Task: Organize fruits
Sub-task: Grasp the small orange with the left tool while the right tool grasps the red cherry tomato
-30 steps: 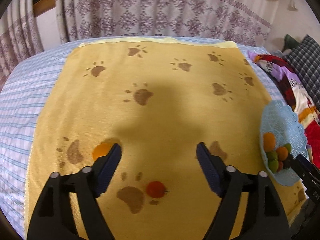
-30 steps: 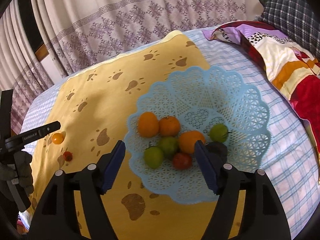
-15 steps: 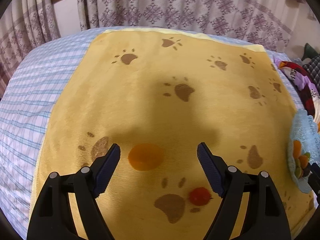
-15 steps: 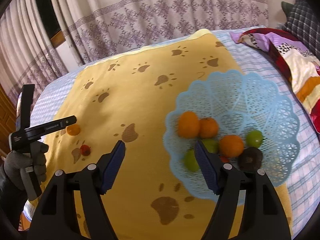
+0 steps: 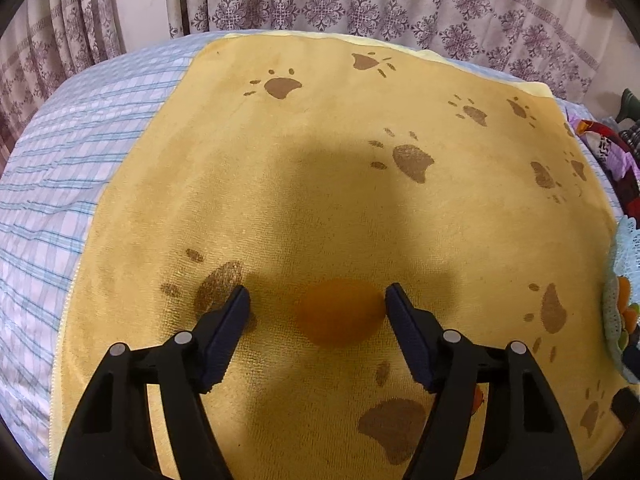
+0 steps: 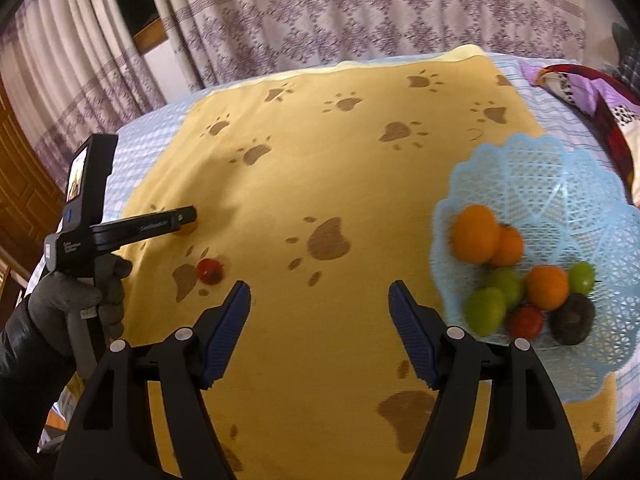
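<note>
- The left claw (image 5: 318,300) is held low over a yellow blanket (image 5: 320,120) with brown paw prints, which is spread on a bed.
- A small orange fruit (image 5: 338,312) is seen between its two fingers, lying on the blanket in shadow.
- The jaws of the left claw have just been closing. The right pad is at the edge of the fruit, and a gap is left at the other pad, so the fruit is not gripped yet.
- A small red tomato (image 6: 210,270) is seen on the blanket close by.
- The right claw (image 6: 320,300) is held apart over bare blanket, with nothing between its fingers.
- A light blue basket (image 6: 560,168) is placed to the right of it, on the edge of the blanket.
- Orange, green, red and dark fruits are piled in the basket.
- A grey gloved hand (image 6: 76,300) is seen around the handle of the left claw.
</note>
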`<state>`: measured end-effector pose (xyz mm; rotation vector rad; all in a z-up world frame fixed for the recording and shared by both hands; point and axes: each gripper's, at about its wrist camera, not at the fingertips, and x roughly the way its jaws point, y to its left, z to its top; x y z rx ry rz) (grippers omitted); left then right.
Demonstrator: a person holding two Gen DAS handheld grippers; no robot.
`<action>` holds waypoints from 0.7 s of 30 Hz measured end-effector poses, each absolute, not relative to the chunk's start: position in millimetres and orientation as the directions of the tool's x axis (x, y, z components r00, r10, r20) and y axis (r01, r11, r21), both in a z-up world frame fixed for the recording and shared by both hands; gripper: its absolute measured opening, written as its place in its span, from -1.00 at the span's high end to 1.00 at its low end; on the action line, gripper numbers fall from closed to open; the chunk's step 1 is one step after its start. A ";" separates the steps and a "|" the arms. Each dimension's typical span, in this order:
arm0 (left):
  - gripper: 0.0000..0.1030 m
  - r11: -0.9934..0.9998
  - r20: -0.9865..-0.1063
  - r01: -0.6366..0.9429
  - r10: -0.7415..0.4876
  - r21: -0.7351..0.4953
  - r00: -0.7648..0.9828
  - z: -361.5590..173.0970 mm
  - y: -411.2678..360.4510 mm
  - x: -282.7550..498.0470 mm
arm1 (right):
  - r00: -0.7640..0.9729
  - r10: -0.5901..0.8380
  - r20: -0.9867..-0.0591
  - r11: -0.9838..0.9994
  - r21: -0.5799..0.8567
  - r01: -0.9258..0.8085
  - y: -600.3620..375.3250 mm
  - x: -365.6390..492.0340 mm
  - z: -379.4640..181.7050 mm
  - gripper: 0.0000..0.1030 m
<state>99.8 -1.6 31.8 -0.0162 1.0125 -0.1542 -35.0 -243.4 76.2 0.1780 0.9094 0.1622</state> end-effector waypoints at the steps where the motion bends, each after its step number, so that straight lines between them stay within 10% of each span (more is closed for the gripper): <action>1: -0.32 0.988 -0.842 0.124 -0.143 -0.091 0.520 31.2 -1.7 100.0 | 0.599 0.218 -0.770 0.973 0.221 -0.070 -239.7 -33.8 75.2 -0.42; 21: 0.16 0.971 -0.818 0.161 -0.237 -0.178 0.525 32.2 0.6 93.5 | 0.479 0.304 -0.824 0.951 0.235 -0.200 -166.9 -1.5 41.3 -0.42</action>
